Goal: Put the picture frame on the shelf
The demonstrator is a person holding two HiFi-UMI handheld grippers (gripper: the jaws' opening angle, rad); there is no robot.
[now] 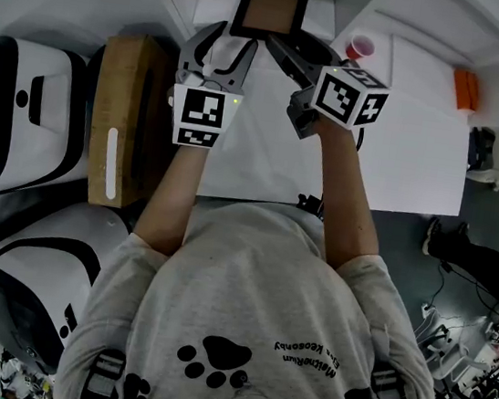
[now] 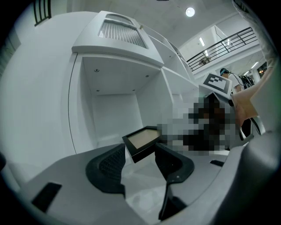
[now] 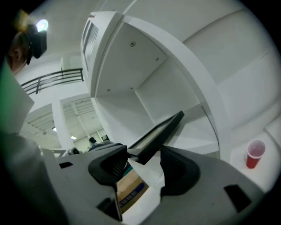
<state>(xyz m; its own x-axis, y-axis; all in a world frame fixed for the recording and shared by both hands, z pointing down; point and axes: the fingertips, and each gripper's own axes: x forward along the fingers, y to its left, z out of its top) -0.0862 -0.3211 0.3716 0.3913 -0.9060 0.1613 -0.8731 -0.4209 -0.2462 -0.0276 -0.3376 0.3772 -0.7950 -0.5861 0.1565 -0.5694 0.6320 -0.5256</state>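
Left gripper (image 2: 140, 151) is pinching the frame (image 2: 142, 138) by one corner, tilted at the shelf (image 2: 109, 110) mouth. Right gripper (image 3: 144, 154) gapes wide around its edge. With one corner held, I reckon it could swivel and slide off.

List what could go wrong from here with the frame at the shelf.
1. Only the left gripper pinches the picture frame, and at one corner, so the frame could swing or slip before it settles in the shelf.
2. The right gripper has its jaws apart around the frame's edge; pulling back askew could snag and drag it.
3. The red cup stands beside the shelf, where a wide retreat might tip it.
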